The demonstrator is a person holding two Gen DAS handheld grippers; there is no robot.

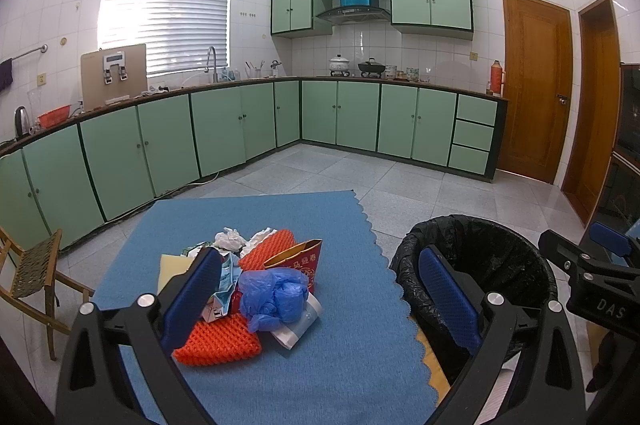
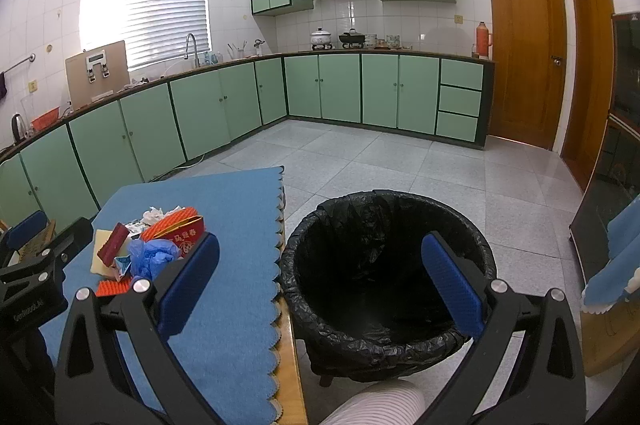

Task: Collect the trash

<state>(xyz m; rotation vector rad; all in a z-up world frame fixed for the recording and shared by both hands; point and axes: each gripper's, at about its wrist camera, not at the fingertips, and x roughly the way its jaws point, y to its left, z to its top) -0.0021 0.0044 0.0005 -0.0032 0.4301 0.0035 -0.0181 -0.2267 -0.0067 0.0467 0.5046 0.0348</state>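
Upright trash bin, mouth upward

the left gripper is held level and pointing forward, its jaws spread wide with nothing between the blue ribbed pads. the right gripper is held level beside it, its jaws equally wide apart and empty, blue pads facing each other. each gripper's black body shows at the edge of the other's view; the two are near, not touching.
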